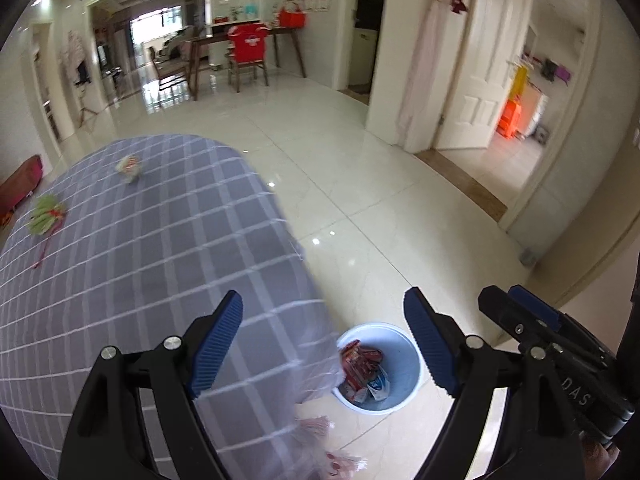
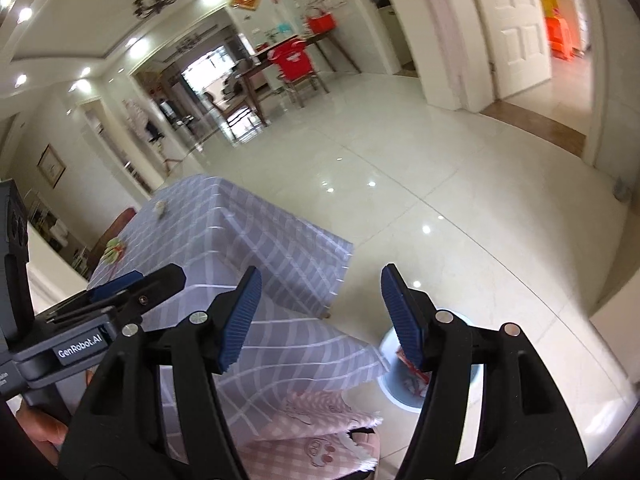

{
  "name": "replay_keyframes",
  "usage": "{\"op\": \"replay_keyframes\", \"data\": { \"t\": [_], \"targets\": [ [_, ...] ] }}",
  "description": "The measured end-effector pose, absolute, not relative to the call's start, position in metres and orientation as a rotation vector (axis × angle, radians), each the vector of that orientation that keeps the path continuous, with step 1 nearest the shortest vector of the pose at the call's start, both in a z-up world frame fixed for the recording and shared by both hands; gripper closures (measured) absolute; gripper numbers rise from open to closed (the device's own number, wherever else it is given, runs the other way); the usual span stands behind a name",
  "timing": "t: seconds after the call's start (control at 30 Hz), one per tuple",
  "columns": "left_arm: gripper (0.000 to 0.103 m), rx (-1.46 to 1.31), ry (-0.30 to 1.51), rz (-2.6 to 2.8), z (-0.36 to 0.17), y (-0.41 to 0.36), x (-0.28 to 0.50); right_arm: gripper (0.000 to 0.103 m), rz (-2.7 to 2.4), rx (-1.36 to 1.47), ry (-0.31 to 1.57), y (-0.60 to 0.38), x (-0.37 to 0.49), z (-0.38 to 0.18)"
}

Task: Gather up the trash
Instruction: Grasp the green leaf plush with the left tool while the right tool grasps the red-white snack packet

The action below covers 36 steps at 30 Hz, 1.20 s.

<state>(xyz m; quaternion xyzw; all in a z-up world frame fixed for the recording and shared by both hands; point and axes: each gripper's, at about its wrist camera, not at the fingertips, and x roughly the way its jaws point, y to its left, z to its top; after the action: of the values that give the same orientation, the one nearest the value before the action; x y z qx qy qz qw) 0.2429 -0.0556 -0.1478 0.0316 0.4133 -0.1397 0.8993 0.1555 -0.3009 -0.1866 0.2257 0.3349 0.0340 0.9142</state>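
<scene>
A table with a grey checked cloth (image 1: pixel 140 264) carries two pieces of trash: a crumpled green wrapper (image 1: pixel 47 214) at the far left and a small pale crumpled wrapper (image 1: pixel 129 168) further back. A light blue bin (image 1: pixel 404 344) stands on the floor by the table's corner and holds red packets (image 1: pixel 358 364). My left gripper (image 1: pixel 323 344) is open and empty above the table edge and the bin. My right gripper (image 2: pixel 320 316) is open and empty; it also shows in the left wrist view (image 1: pixel 520 312) at the right. The table (image 2: pixel 240 240), both wrappers (image 2: pixel 114 250) and the bin (image 2: pixel 390 344) show in the right wrist view.
The floor is glossy white tile (image 1: pixel 340 160). A wooden table with a red-covered chair (image 1: pixel 250 50) stands far back. An open white door (image 1: pixel 476 72) is at the right. A pink checked cloth (image 2: pixel 312 432) hangs below the tablecloth. A red bench (image 1: pixel 20 184) is at the left.
</scene>
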Motion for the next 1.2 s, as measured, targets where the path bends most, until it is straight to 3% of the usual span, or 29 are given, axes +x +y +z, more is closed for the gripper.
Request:
{"op": "replay_keyframes", "data": {
  "t": [0.3,0.63,1.03,1.07,1.17,1.2],
  "targets": [
    [0.016,-0.067,0.822,-0.062,-0.125,0.062,0.286,0.035,0.270,0.341,0.705,-0.202,0.225,-0.157],
    [0.016,-0.287,0.884,0.186,-0.135,0.214,0.355,0.033,0.402,0.174,0.790,-0.072,0.337,-0.159],
    [0.016,-0.287,0.962,0.278,-0.167,0.264,0.442,0.033,0.333,-0.007,0.905,0.014,0.450,-0.184],
    [0.016,-0.270,0.972,0.279,-0.170,0.261,0.449,0.035,0.340,-0.016,0.913,0.018,0.456,-0.186],
    [0.017,-0.234,1.009,0.278,-0.177,0.255,0.461,0.054,0.359,-0.038,0.924,0.026,0.462,-0.190],
    [0.024,-0.232,1.012,0.279,-0.178,0.256,0.463,0.061,0.359,-0.041,0.926,0.027,0.463,-0.189]
  ]
}}
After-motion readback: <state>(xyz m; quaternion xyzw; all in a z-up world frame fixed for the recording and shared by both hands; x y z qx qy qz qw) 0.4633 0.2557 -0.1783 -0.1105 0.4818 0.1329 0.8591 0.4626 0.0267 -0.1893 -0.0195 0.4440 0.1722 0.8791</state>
